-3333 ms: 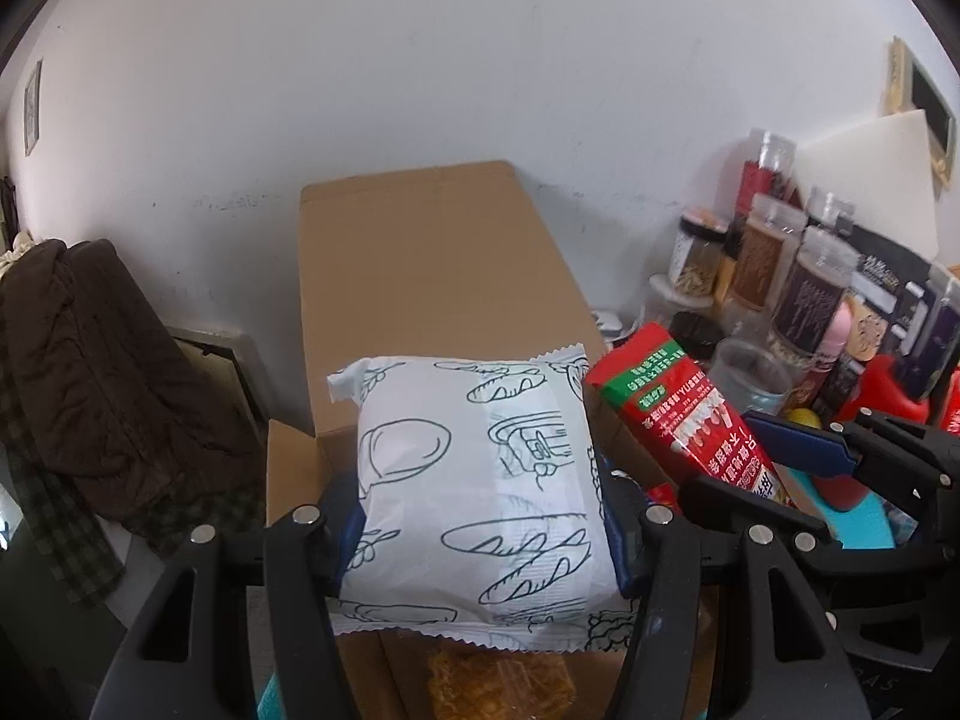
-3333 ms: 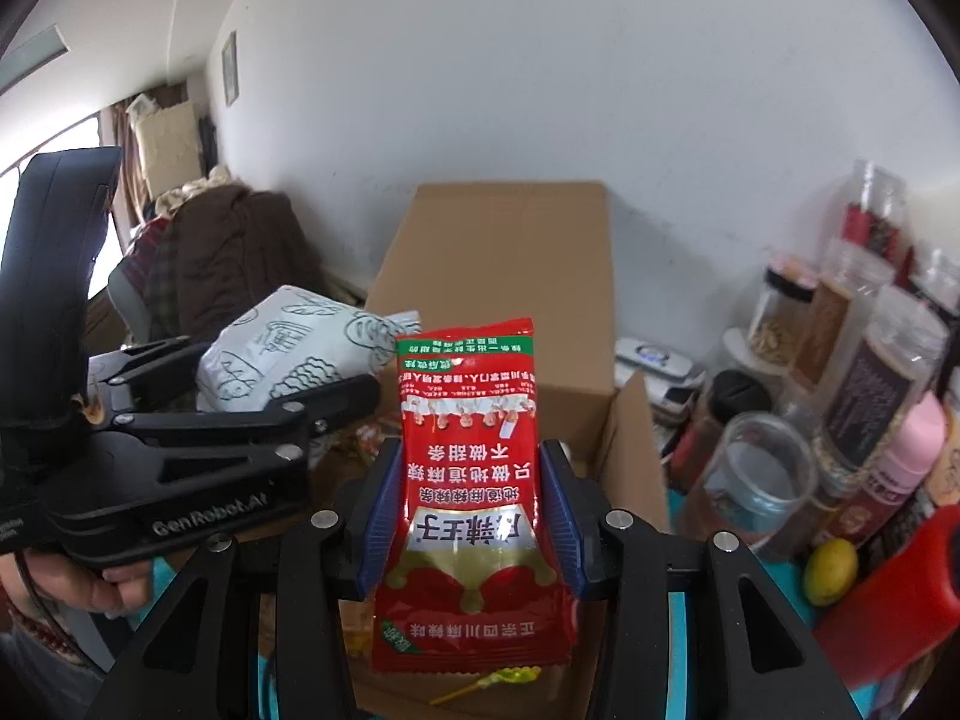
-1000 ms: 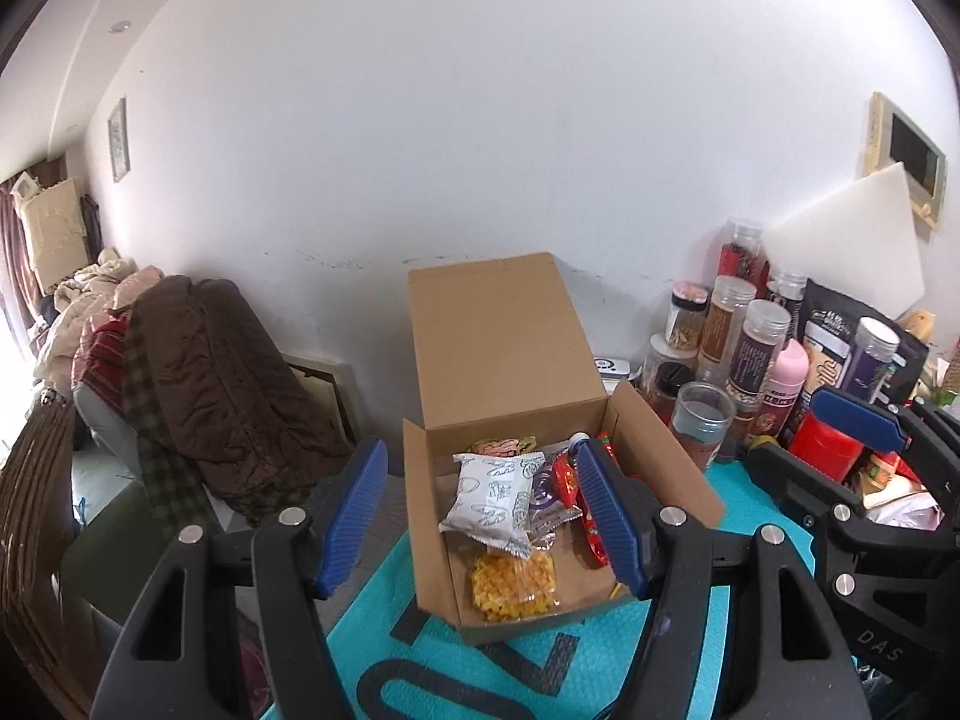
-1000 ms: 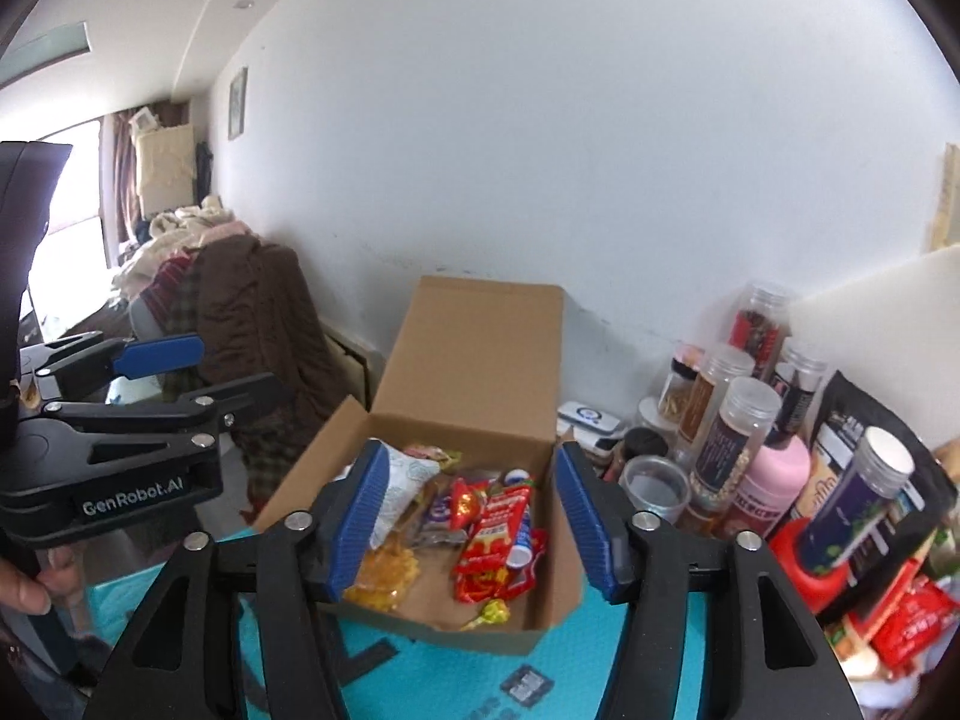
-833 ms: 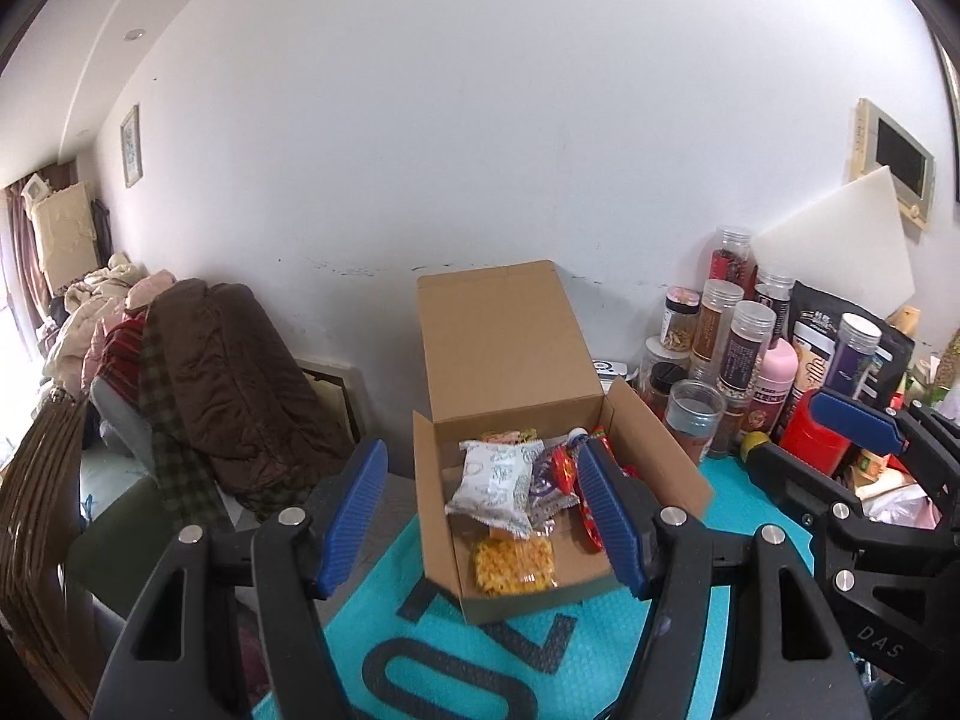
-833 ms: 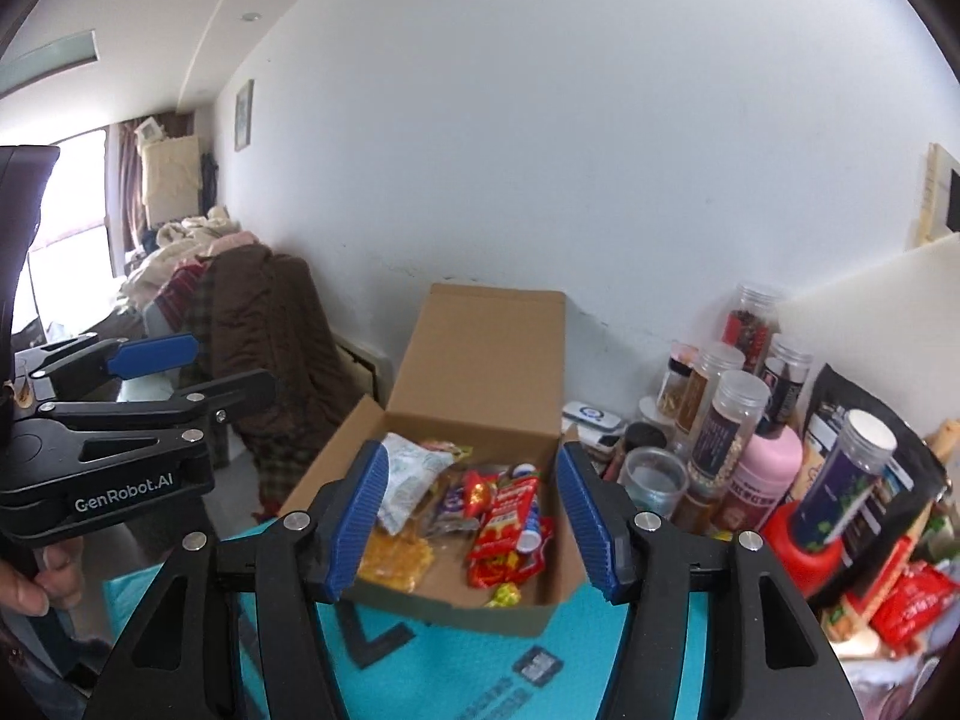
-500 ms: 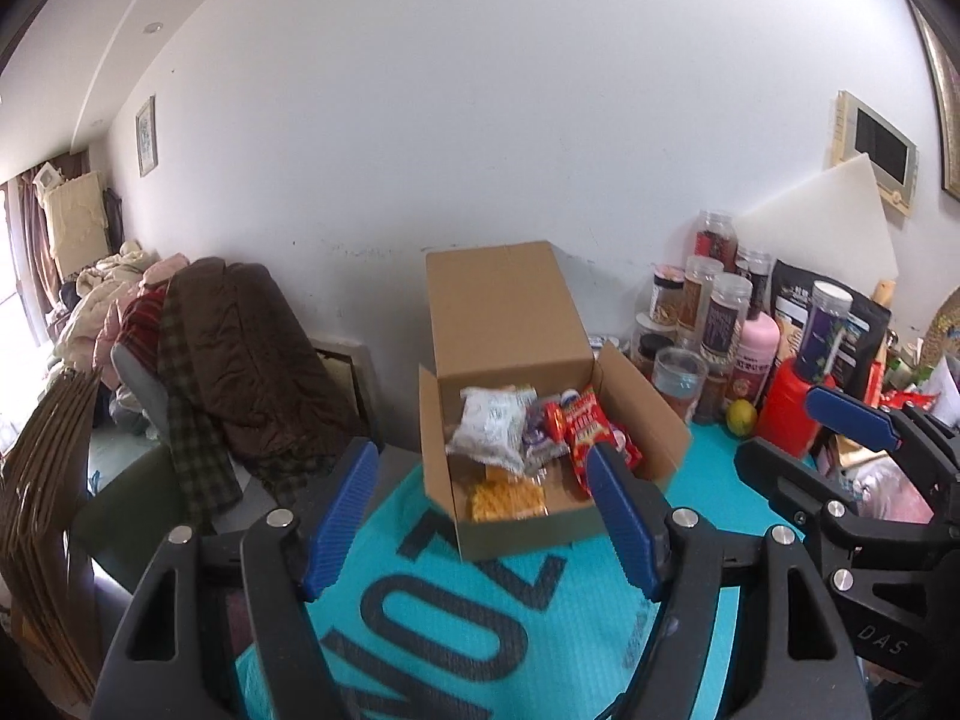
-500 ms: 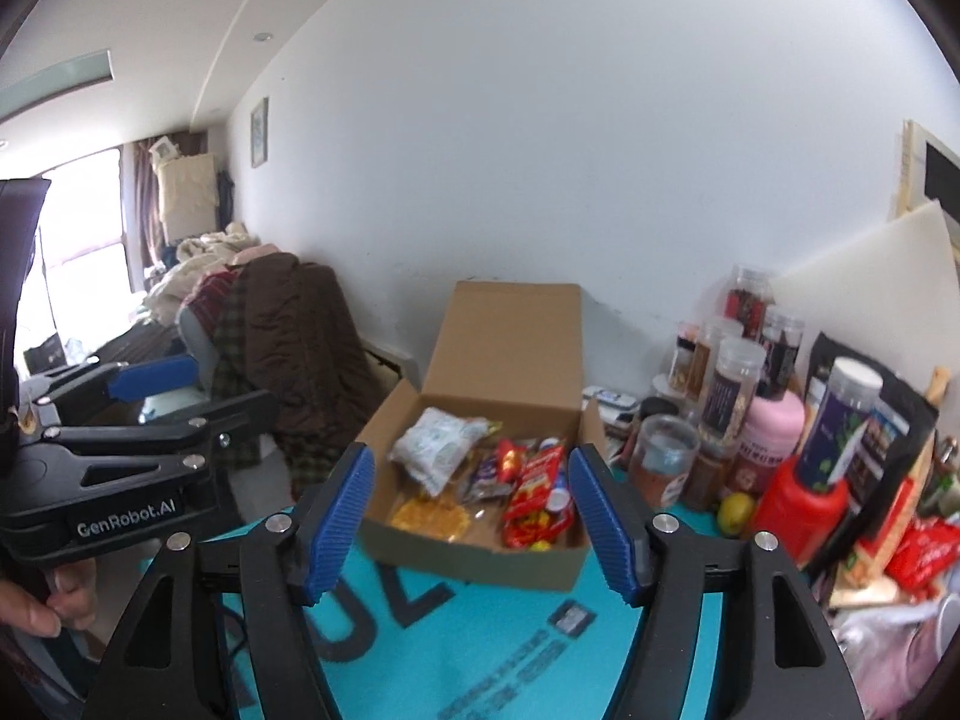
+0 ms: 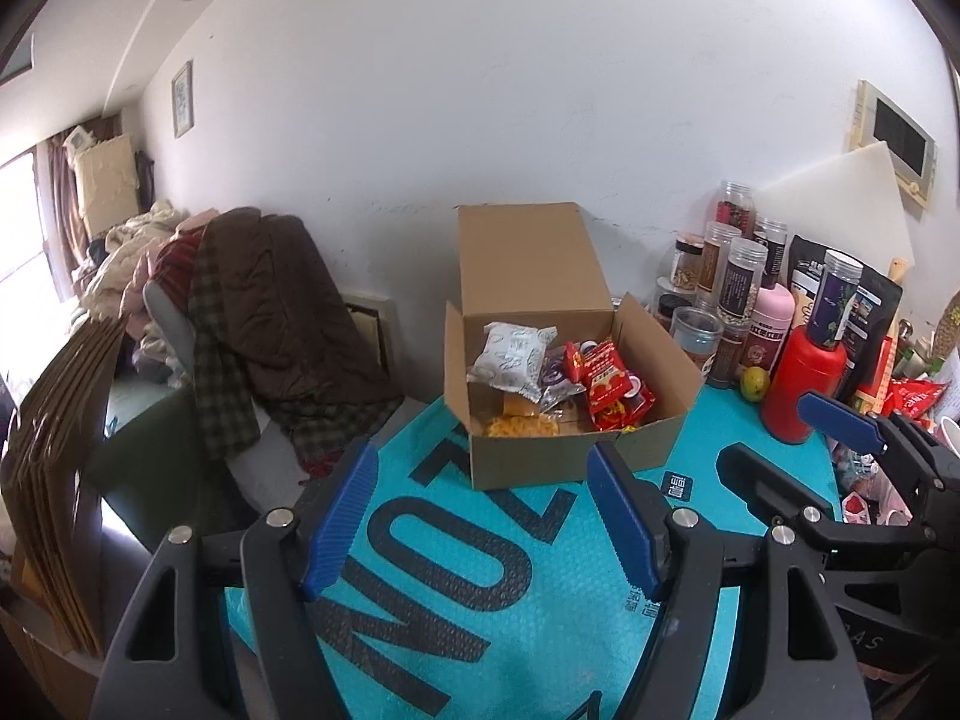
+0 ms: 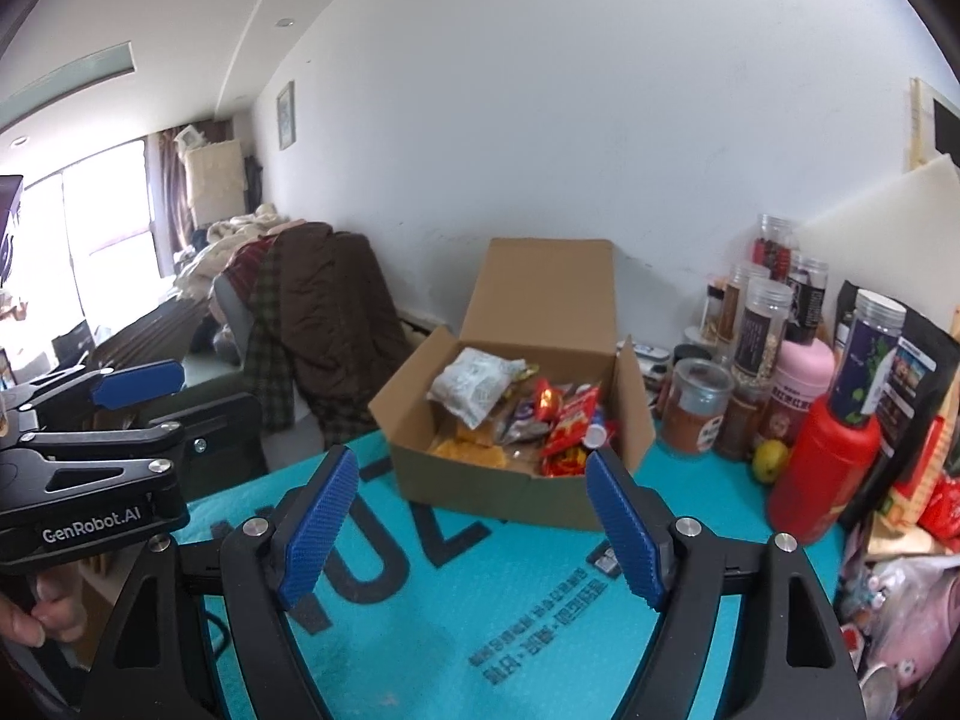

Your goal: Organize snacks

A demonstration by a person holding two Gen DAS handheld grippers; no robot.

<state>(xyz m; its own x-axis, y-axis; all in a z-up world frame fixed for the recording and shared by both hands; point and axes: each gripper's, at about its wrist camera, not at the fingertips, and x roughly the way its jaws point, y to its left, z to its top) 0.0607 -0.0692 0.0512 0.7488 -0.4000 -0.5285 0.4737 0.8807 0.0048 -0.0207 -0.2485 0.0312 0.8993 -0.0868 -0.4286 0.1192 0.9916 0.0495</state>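
An open cardboard box (image 9: 654, 360) (image 10: 414, 414) stands on the teal mat with its lid up. In it lie a white bread packet (image 9: 510, 354) (image 10: 474, 384), a red snack packet (image 9: 609, 381) (image 10: 570, 420), a yellow snack (image 9: 519, 423) (image 10: 471, 450) and other small packets. My left gripper (image 9: 480, 510) is open and empty, well back from the box. My right gripper (image 10: 468, 510) is open and empty, also back from the box. Each gripper shows at the edge of the other's view.
Jars and bottles (image 9: 744, 276) (image 10: 762, 324), a red bottle (image 9: 804, 384) (image 10: 822, 474) and a lime (image 9: 754, 382) crowd the right of the teal mat (image 9: 480, 570) (image 10: 480, 600). A chair draped with a brown coat (image 9: 270, 300) (image 10: 324, 306) stands left of the table.
Both grippers let go of their packets, the white one and the red one, which now lie in the box. Both grippers have drawn back and up from the box, open and empty.
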